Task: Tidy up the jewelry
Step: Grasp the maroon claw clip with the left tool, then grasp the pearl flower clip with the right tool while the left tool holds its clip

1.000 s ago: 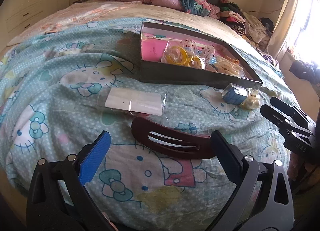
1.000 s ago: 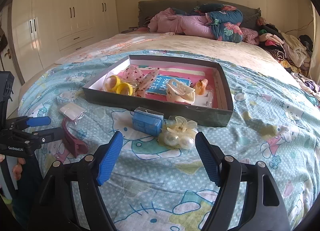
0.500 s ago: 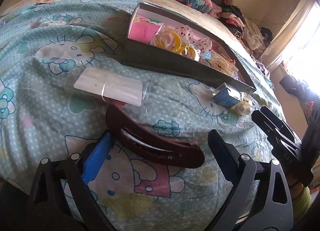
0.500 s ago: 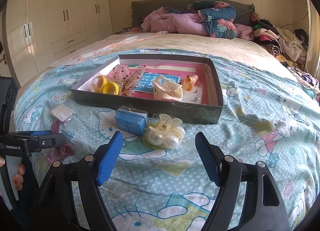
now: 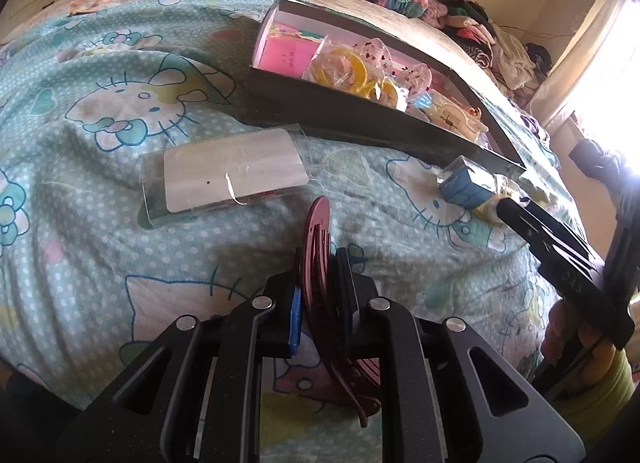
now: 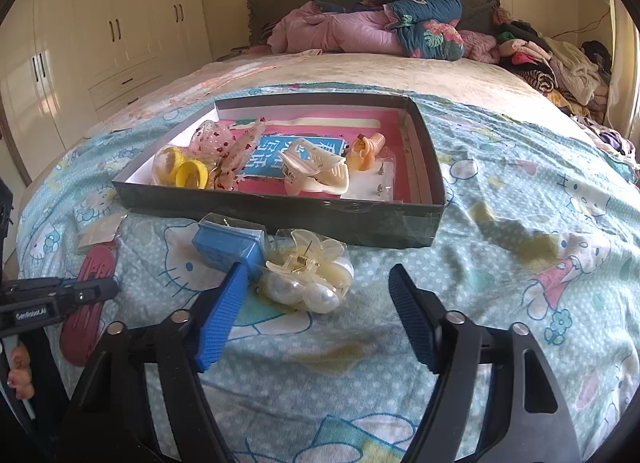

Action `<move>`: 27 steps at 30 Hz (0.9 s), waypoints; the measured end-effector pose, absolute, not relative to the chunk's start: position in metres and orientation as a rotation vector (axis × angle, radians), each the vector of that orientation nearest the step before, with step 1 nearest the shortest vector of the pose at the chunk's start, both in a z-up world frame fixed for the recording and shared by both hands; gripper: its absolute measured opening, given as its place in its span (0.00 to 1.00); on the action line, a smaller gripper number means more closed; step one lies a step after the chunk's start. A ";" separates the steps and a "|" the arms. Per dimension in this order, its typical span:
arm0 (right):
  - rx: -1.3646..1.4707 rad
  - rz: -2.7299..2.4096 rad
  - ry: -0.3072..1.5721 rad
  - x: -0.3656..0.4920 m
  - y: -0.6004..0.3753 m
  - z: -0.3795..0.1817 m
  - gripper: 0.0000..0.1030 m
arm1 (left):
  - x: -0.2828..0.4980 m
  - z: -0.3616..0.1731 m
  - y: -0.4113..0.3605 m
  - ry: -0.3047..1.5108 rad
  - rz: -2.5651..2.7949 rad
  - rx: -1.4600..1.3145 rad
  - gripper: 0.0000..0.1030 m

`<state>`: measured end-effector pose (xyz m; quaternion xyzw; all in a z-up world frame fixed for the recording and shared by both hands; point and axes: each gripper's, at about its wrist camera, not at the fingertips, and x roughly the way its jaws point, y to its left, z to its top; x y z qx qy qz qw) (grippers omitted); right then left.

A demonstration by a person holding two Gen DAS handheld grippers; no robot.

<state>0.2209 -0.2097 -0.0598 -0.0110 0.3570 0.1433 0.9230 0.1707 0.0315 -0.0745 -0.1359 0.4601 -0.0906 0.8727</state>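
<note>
On the bed (image 6: 500,271), over the pale-blue cartoon-cat bedspread, your left claw (image 5: 320,283) has its jaws closing onto the long dark-red plastic hair barrette (image 5: 318,239). The pads press it from both sides. The barrette stands on edge between them, one end poking forward past the fingertips, the other trailing back under the claw body. In the right wrist view it reads as a reddish oval crossed by the left claw (image 6: 92,291).

Just beyond the barrette lies a clear plastic sleeve with a white card inside (image 5: 232,169), flat on the bedspread, apart from the barrette.

Your right claw (image 6: 312,303) has jaws closing but still fairly wide, nothing pressed between the blue pads. It points at the cream flower-shaped claw clip with large pearls in a clear wrapper (image 6: 310,275), which sits just ahead of the fingertips and partly between them, no contact that I can see. Touching that clip on its left is a small blue box in clear wrap (image 6: 228,247).

Behind both sits the shallow dark cardboard box with pink lining (image 6: 280,215). Inside: yellow rings in a wrapper (image 6: 182,171) at left, a pink speckled bow (image 6: 224,147) next to them, a cream jaw clip (image 6: 316,173) in the middle, a small orange clip (image 6: 366,149) right of that.
</note>
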 end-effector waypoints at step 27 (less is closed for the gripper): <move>-0.008 0.299 0.684 0.196 -0.226 -0.049 0.44 | 0.161 -0.038 -0.013 0.845 -0.303 -0.140 0.04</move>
